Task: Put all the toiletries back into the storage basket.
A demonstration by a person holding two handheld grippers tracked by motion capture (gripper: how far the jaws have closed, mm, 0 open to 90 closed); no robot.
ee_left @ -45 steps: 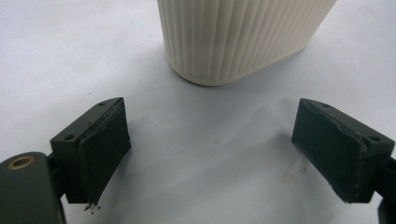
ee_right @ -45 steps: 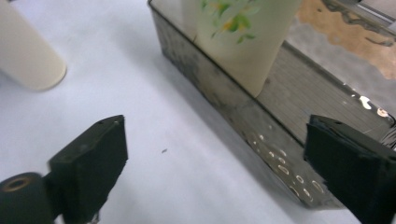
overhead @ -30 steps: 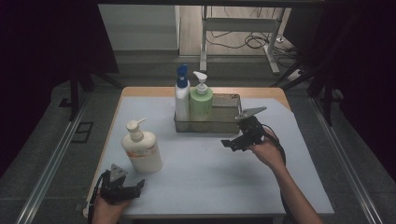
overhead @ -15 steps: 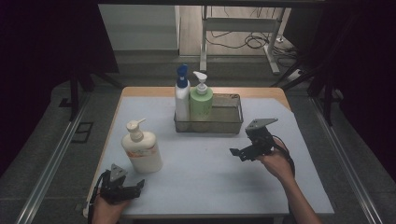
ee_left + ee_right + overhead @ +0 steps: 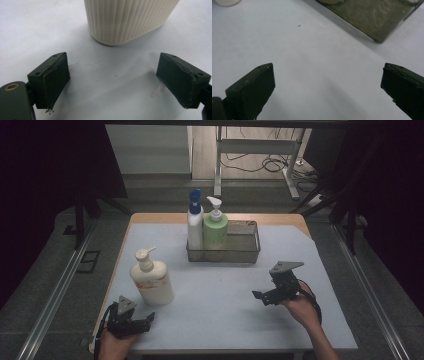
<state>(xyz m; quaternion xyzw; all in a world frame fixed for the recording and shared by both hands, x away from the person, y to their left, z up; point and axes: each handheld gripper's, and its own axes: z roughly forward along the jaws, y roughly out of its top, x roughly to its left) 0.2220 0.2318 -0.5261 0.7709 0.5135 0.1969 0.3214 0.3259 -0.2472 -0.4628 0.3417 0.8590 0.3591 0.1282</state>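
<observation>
Both claws stand wide apart and hold nothing. Left claw (image 5: 146,320) rests at the table's (image 5: 220,290) near edge, just beside the cream pump bottle (image 5: 151,280), whose ribbed base (image 5: 125,20) faces its jaws. Right claw (image 5: 258,296) hovers near the wire basket (image 5: 248,251).
</observation>
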